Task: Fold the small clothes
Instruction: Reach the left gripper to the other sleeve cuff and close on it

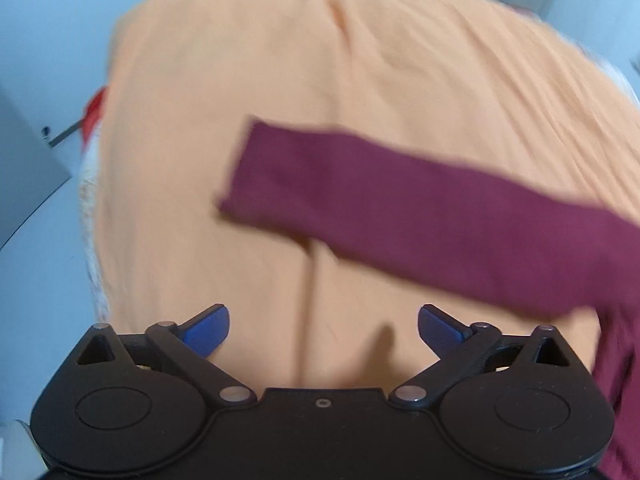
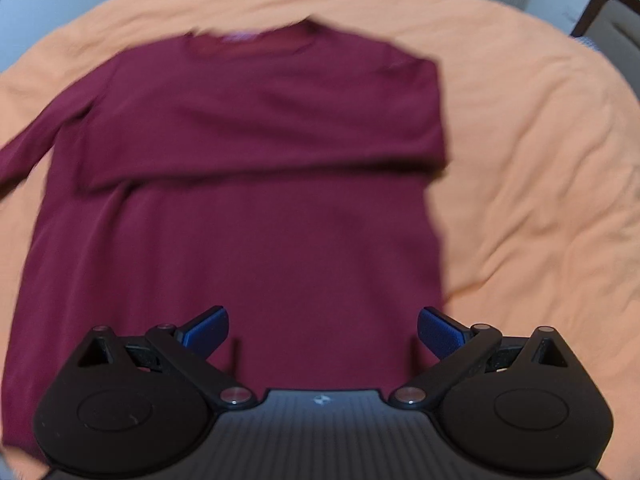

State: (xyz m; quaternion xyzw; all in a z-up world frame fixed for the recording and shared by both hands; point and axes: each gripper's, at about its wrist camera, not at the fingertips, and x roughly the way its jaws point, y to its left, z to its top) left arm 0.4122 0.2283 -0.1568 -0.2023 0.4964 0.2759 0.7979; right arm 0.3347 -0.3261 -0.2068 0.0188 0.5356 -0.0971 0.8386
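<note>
Two grippers, both jaws wide, holding nothing. Maroon sweater (image 2: 248, 184) flat on orange sheet (image 2: 540, 160), filling centre of right wrist frame; one sleeve already folded across chest, likely to square body for folding. Other sleeve (image 1: 400, 216) stretches out from right edge of left wrist frame. Left gripper (image 1: 323, 326) hovers low near its cuff, probably to fold it. Right gripper (image 2: 323, 326) over hem.

An orange sheet (image 2: 540, 160) covers the bed; pale walls (image 1: 52, 32) fill the upper left, a dark chair (image 2: 608, 16) upper right.
</note>
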